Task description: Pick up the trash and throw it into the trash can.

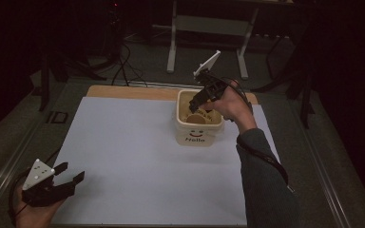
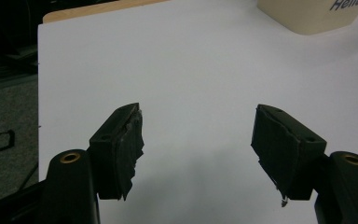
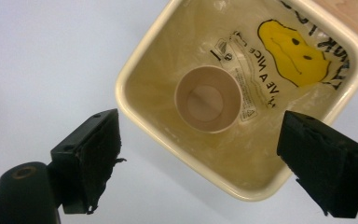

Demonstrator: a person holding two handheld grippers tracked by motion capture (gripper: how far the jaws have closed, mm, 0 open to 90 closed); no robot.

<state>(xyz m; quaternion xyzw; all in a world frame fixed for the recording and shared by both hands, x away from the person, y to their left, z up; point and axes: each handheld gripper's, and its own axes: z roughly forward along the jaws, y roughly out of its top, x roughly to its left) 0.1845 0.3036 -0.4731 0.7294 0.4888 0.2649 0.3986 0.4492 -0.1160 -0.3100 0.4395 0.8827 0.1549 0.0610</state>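
A cream square bin (image 1: 199,134) with a smiley and "Hello" on its front stands at the far middle of the white sheet (image 1: 138,161). Its clear liner bag (image 3: 279,51) carries a yellow smiley. A brown paper cup (image 3: 208,99) sits upright inside the bin (image 3: 135,70). My right gripper (image 1: 200,102) hovers over the bin's mouth, pointing down, jaws open and empty (image 3: 200,158). My left gripper (image 1: 69,172) rests near the sheet's front left corner, open with nothing between its jaws (image 2: 198,149). The bin's base (image 2: 307,16) peeks in at the top right of the left gripper view.
The white sheet covers a wooden tabletop (image 1: 123,91) whose far edge shows bare. Grey floor (image 1: 9,142) surrounds the table. A white metal stand (image 1: 209,28) and dark cables (image 1: 121,66) lie beyond the far edge.
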